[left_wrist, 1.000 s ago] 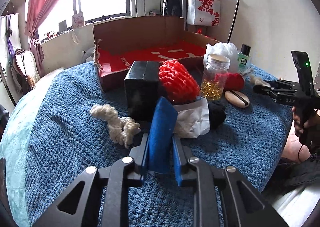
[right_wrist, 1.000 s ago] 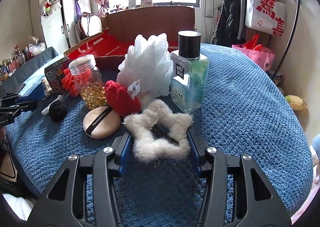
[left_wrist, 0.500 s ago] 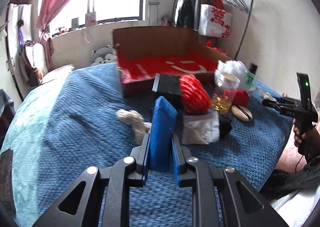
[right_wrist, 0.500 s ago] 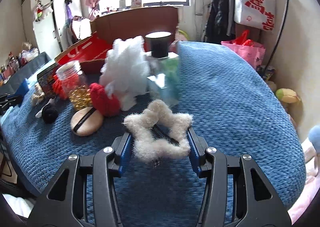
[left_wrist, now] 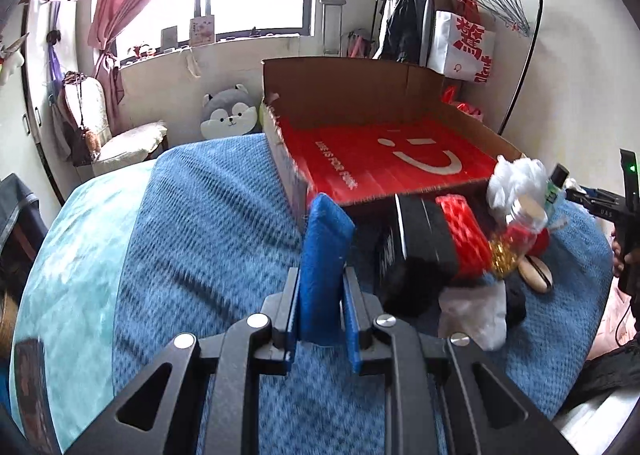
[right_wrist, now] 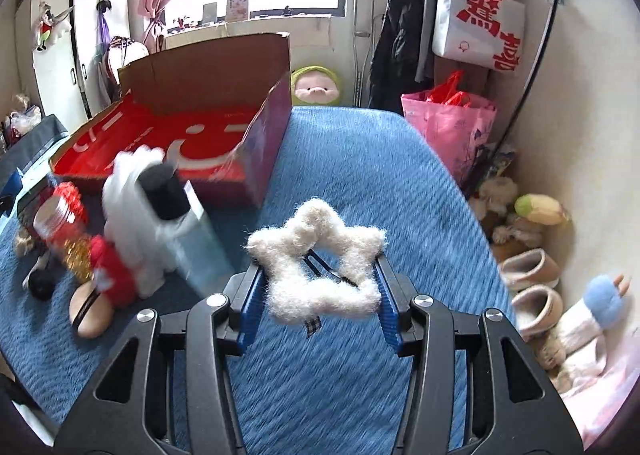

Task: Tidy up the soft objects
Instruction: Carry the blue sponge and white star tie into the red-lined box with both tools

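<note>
Currently, blue sponge (left_wrist: 323,255) is clamped by left gripper (left_wrist: 322,287); white star (right_wrist: 316,261) by right gripper (right_wrist: 318,287), cardboard box (left_wrist: 352,91) at 12 o'clock.

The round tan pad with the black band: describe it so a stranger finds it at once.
Start at the red-lined cardboard box on the blue blanket. In the clutter before it, nearest the blanket's edge, lies the pad, beside a red fuzzy item. It alone is flat, smooth and tan.
</note>
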A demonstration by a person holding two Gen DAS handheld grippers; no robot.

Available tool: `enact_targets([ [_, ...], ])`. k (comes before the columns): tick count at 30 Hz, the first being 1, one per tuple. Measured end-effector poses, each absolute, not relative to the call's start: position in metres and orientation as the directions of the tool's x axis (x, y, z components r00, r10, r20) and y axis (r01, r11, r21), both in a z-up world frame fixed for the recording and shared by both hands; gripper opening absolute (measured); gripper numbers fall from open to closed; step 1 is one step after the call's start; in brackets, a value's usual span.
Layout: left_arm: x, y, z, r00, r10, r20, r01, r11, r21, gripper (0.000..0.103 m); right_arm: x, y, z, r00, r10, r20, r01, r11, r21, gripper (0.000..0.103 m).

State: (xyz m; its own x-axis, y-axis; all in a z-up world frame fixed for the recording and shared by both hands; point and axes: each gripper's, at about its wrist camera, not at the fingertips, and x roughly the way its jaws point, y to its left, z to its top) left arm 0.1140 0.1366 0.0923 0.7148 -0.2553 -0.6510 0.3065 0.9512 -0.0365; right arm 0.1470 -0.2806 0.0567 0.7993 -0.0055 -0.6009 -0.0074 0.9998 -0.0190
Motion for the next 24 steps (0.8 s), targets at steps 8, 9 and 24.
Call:
enact_targets([
  [8,0.159,0.123,0.106,0.699,-0.28,-0.657,0.355,0.935,-0.021,0.021,0.196,-0.285,0.083,0.793,0.075,-0.605,-0.108,0.994,-0.019,0.046],
  [9,0.166,0.12,0.109,0.696,-0.287,-0.658,0.364,0.931,-0.021,0.021,0.203,-0.283,0.085,0.79,0.088,-0.607,-0.125,0.992,-0.02,0.046],
  [24,0.244,0.059,0.126,0.6,-0.346,-0.721,0.498,0.867,-0.003,0.021,0.291,-0.231,0.118,0.695,0.262,-0.669,-0.388,0.921,-0.042,0.046],
])
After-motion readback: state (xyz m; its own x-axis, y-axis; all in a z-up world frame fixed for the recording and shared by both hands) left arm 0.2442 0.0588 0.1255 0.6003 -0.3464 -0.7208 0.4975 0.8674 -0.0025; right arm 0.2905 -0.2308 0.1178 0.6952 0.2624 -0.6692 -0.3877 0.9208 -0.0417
